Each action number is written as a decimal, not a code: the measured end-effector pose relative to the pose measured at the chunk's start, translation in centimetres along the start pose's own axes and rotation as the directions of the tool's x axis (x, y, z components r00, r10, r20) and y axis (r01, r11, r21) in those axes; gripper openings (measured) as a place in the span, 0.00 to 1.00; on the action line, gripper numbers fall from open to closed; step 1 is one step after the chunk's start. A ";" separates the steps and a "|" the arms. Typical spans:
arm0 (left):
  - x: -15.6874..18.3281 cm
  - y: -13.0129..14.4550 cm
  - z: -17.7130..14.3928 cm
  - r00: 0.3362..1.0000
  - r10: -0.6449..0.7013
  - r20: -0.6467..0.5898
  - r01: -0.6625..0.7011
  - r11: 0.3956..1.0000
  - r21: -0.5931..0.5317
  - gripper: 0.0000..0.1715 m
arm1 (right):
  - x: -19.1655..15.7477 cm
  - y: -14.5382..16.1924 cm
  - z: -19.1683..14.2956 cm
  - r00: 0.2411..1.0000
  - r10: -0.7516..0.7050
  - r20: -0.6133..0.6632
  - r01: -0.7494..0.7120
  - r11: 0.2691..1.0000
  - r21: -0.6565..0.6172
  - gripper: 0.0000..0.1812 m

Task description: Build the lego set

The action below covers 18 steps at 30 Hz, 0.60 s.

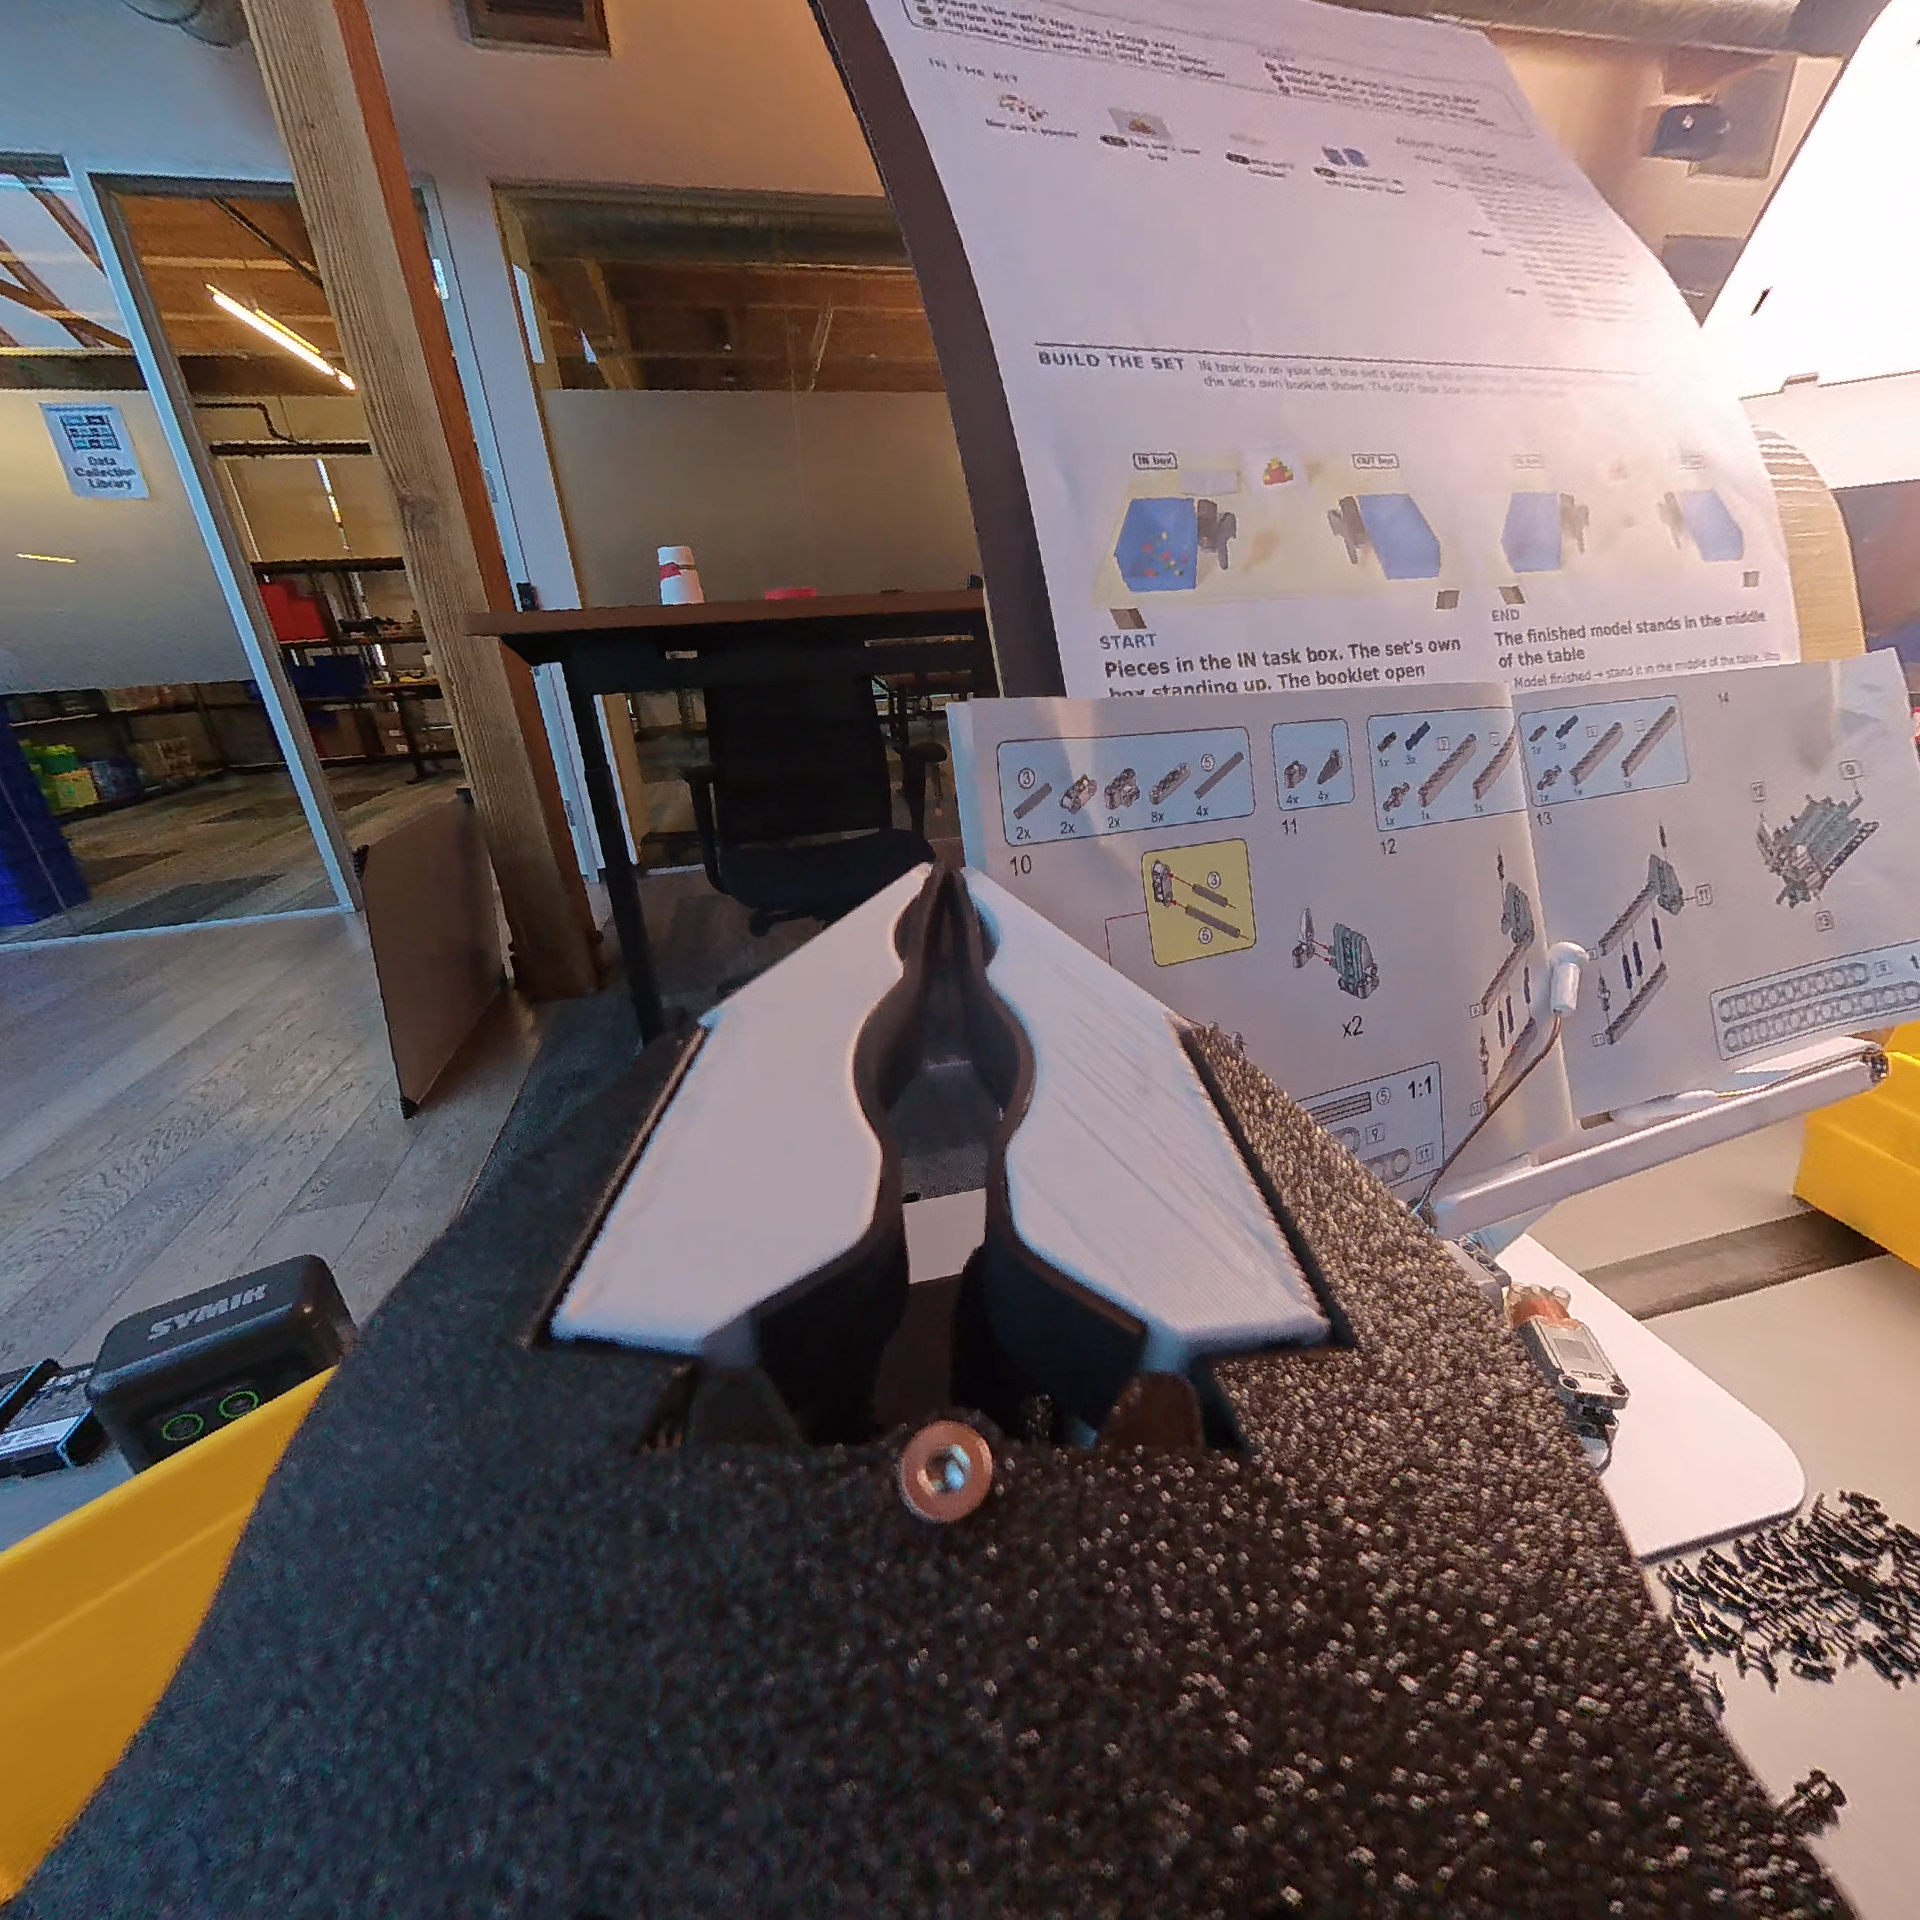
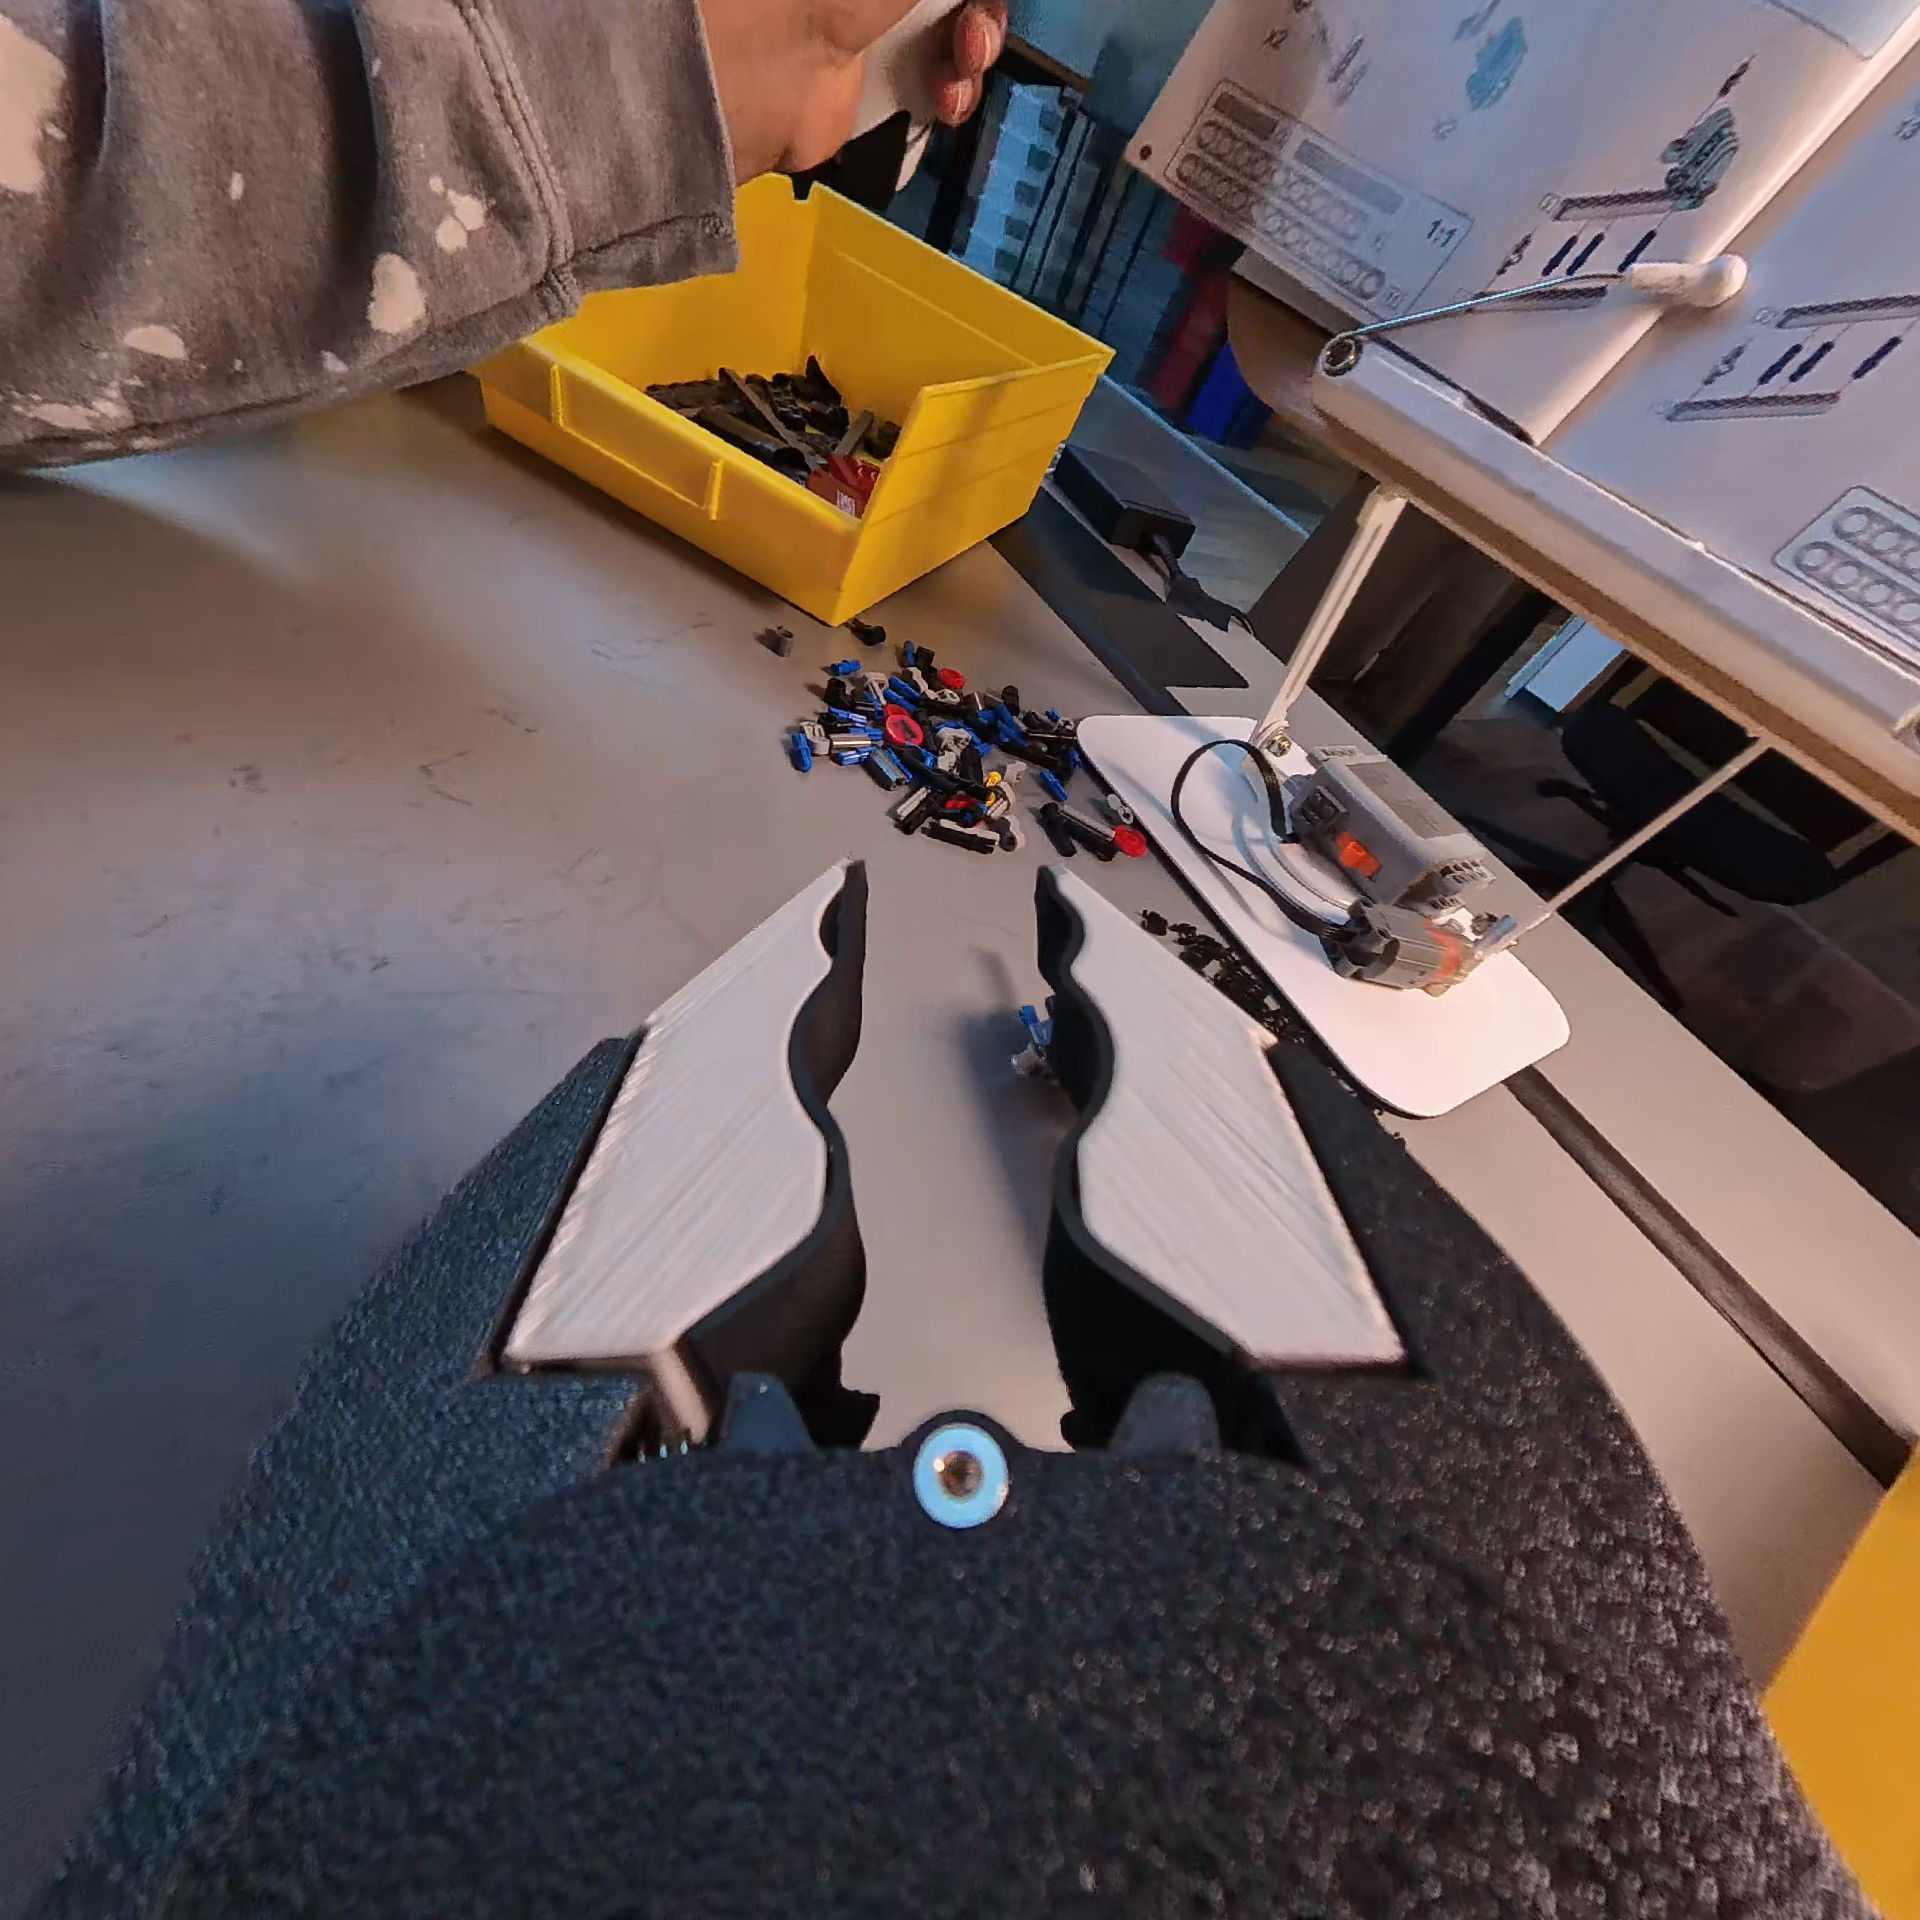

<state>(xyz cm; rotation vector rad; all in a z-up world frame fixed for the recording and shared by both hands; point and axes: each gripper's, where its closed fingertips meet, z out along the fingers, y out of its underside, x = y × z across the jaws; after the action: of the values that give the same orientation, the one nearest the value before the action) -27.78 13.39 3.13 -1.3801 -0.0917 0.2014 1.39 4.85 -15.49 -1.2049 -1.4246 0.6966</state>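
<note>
My left gripper is shut with its tips together and nothing visible between them. It is raised off the table and points at an open building booklet on a white stand. My right gripper is open and empty, low over the grey table. A small blue and grey piece lies on the table against the inside of its right finger. A pile of small blue, black and red pieces lies just beyond its tips.
A yellow bin with black pieces stands behind the pile, under a person's grey sleeve. A grey motor with cable lies on the stand's white base. Black pins and another yellow bin are at the right.
</note>
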 end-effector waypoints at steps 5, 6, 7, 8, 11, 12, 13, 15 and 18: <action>0.2 -0.6 -0.3 1.000 0.016 0.004 -0.016 1.000 0.011 0.00 | -0.6 0.3 0.3 0.999 -0.034 0.012 0.035 0.999 -0.025 0.17; 0.2 -0.6 -0.3 1.000 0.017 0.004 -0.017 1.000 0.011 0.00 | -0.6 0.3 0.3 0.999 -0.037 0.012 0.037 0.999 -0.026 0.17; 0.3 -0.7 -0.3 1.000 0.017 0.005 -0.017 1.000 0.010 0.00 | -0.6 0.4 0.3 0.999 -0.037 0.012 0.038 0.999 -0.026 0.17; 0.3 -0.7 -0.4 1.000 0.018 0.005 -0.018 1.000 0.010 0.00 | -0.6 0.3 0.3 0.999 -0.037 0.011 0.037 0.999 -0.026 0.17; 0.2 -0.9 -0.5 1.000 0.022 0.011 -0.023 1.000 0.016 0.00 | -0.5 0.3 0.3 0.999 -0.034 0.008 0.034 0.999 -0.025 0.17; 0.2 -1.0 -0.5 1.000 0.027 0.013 -0.027 0.999 0.018 0.00 | -0.5 0.3 0.3 0.999 -0.033 0.008 0.034 0.999 -0.024 0.17; 0.1 -1.2 -0.6 0.999 0.031 0.016 -0.032 0.999 0.021 0.00 | -0.5 0.3 0.3 0.999 -0.034 0.008 0.034 0.999 -0.025 0.17; 0.1 -1.5 -0.8 0.999 0.039 0.021 -0.039 0.999 0.027 0.00 | -0.5 0.4 0.3 0.999 -0.035 0.008 0.035 0.999 -0.026 0.17; 0.0 -2.3 -1.2 0.999 0.046 0.027 -0.047 0.998 0.041 0.00 | -0.6 0.4 0.4 0.999 -0.039 0.010 0.040 0.999 -0.030 0.17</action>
<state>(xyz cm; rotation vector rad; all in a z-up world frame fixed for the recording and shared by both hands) -27.36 11.85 5.12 -1.3395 -0.0769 0.2584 1.11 4.50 -16.16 -1.1953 -1.4674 0.6561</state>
